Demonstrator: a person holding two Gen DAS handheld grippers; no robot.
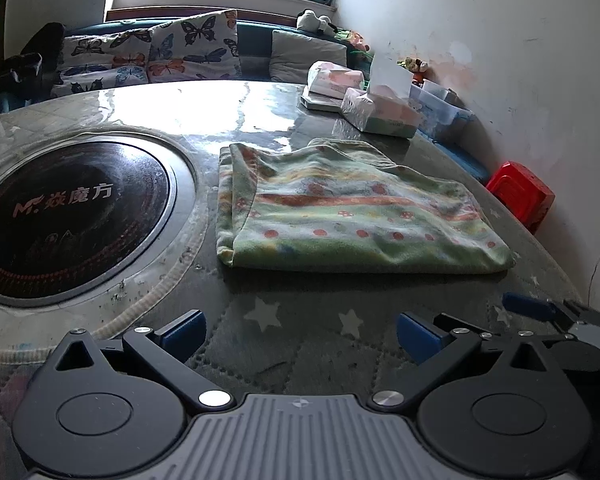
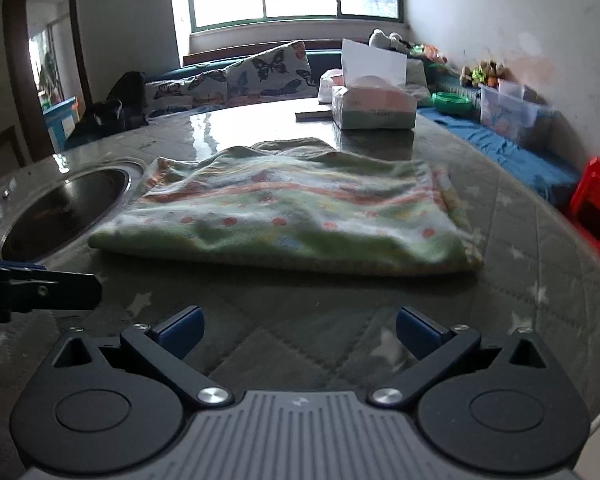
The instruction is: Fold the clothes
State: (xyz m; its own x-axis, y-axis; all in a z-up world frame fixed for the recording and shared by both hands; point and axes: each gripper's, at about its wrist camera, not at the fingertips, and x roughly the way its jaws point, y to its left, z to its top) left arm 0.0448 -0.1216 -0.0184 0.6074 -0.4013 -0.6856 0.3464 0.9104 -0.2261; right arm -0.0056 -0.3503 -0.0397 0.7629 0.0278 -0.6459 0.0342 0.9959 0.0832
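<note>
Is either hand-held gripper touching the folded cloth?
Apart. Each wrist view shows bare table cover between the open left hand-held gripper or right hand-held gripper and the cloth.

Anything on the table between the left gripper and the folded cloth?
Nothing: in the left wrist view only bare star-patterned table cover lies between the open left gripper and the folded cloth.

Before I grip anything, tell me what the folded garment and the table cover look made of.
Folded garment: soft knit or fleecy cotton by its look, matte and slightly fuzzy, edges rounded where it is folded. Table cover: quilted fabric with stitched diamond lines and printed stars, apparently under a clear glossy sheet, since the far surface mirrors the window.
</note>
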